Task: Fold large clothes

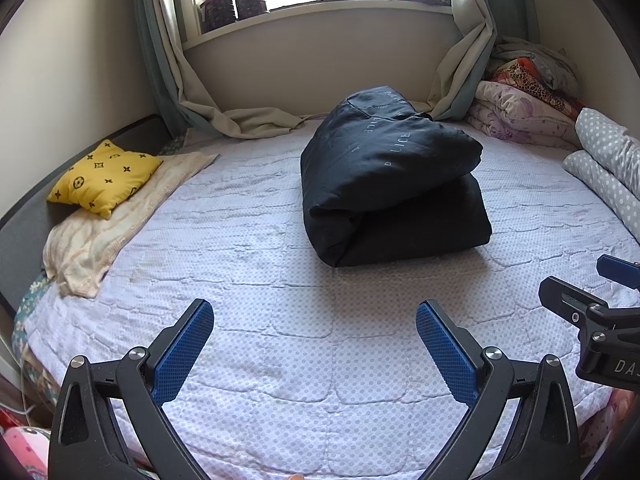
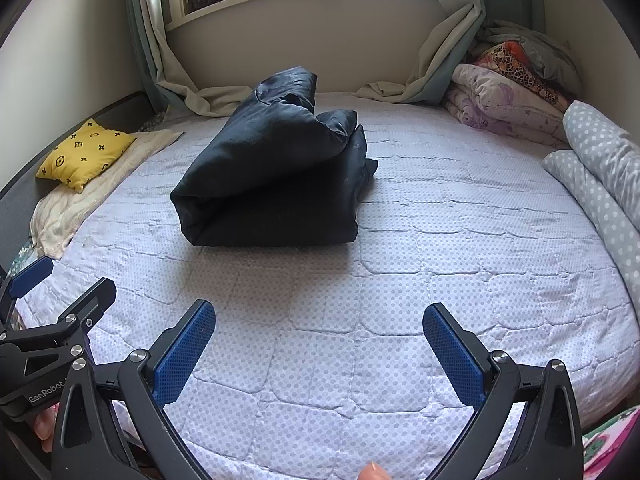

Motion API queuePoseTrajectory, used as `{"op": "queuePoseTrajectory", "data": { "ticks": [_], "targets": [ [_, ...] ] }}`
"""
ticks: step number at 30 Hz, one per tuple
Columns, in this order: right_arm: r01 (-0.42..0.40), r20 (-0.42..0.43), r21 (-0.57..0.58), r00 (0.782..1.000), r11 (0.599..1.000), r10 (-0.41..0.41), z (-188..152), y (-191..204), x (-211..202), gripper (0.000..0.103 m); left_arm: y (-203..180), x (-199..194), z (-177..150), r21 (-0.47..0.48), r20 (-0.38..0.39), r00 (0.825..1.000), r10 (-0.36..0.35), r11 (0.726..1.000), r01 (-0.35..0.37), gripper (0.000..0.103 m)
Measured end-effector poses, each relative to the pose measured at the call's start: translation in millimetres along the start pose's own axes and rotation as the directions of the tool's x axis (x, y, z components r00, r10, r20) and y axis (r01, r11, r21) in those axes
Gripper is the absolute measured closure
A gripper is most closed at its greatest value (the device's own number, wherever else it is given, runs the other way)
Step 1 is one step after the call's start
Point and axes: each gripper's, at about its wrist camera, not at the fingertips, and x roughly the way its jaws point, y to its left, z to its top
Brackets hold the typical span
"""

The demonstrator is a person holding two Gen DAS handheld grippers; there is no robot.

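A large black padded garment (image 1: pixel 390 180) lies folded into a thick bundle on the white dotted quilt (image 1: pixel 248 280) of the bed; it also shows in the right wrist view (image 2: pixel 276 180). My left gripper (image 1: pixel 315 312) is open and empty, held above the quilt near the bed's front edge, well short of the bundle. My right gripper (image 2: pixel 319 316) is open and empty, beside the left one and also short of the bundle. The right gripper shows at the right edge of the left wrist view (image 1: pixel 592 308); the left gripper shows at the left edge of the right wrist view (image 2: pixel 52 312).
A yellow patterned cushion (image 1: pixel 106 176) on a cream blanket (image 1: pixel 100 240) lies at the left by the headboard. Folded floral quilts (image 1: pixel 520 116) and a grey dotted duvet (image 1: pixel 608 160) are piled at the right. Curtains (image 1: pixel 248 120) drape onto the bed's far side under the window.
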Motion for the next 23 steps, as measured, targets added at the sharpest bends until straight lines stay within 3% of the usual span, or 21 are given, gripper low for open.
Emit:
{"op": "queuePoseTrajectory", "data": {
  "ticks": [23],
  "targets": [
    [-0.02,-0.033,0.018,0.999,1.0,0.021,-2.4,-2.6,6.7,0.0,-4.2,0.6,-3.7,0.022,-0.004,1.0,-0.02,1.0,0.02,0.0]
  ]
}}
